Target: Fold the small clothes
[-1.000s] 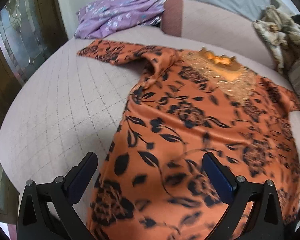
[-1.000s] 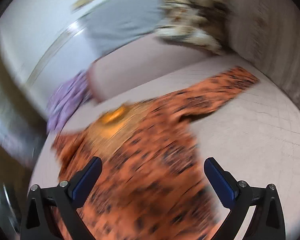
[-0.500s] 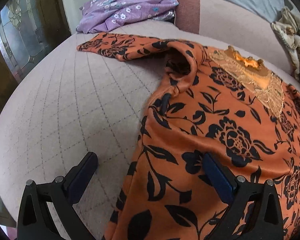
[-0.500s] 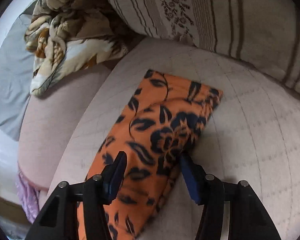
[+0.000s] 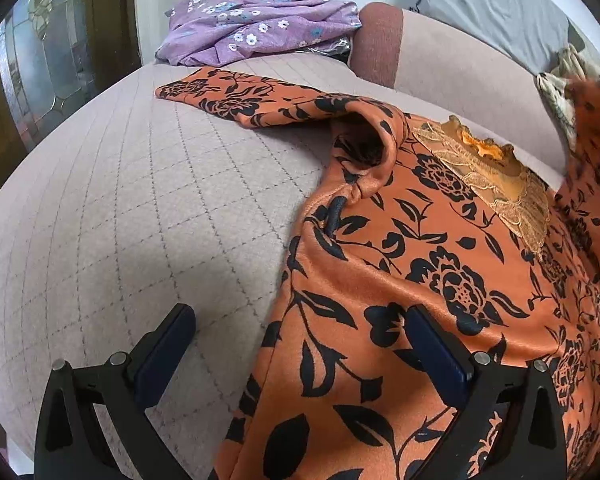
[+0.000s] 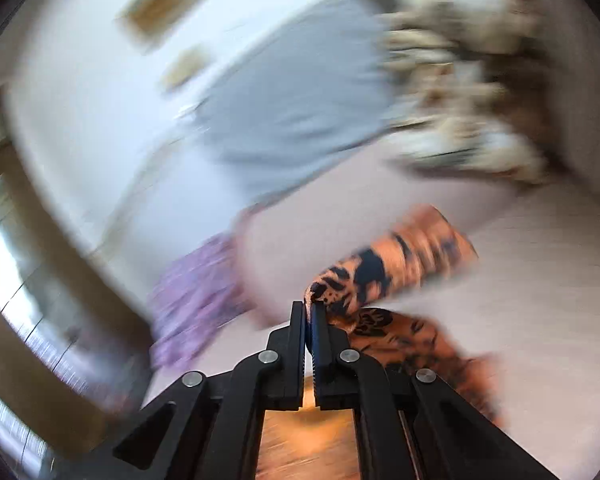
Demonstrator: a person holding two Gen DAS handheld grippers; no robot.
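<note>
While L gripper [image 5: 300, 344] fingers gape over orange top [image 5: 420, 280]: R gripper [image 6: 309, 308] clenched (just closed) on its sleeve [image 6: 400, 264].

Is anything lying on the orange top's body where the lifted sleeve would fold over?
Nothing visible. The right gripper is shut on the sleeve; the orange floral top is bare apart from its own lace collar.

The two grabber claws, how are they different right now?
The left gripper has its jaws wide open and holds nothing; the right gripper has just closed, pinching the sleeve of the orange flowered top. The left one hangs over the top's edge on the bed; the right one lifts its sleeve off the bed. Both are black with blue pads.
</note>
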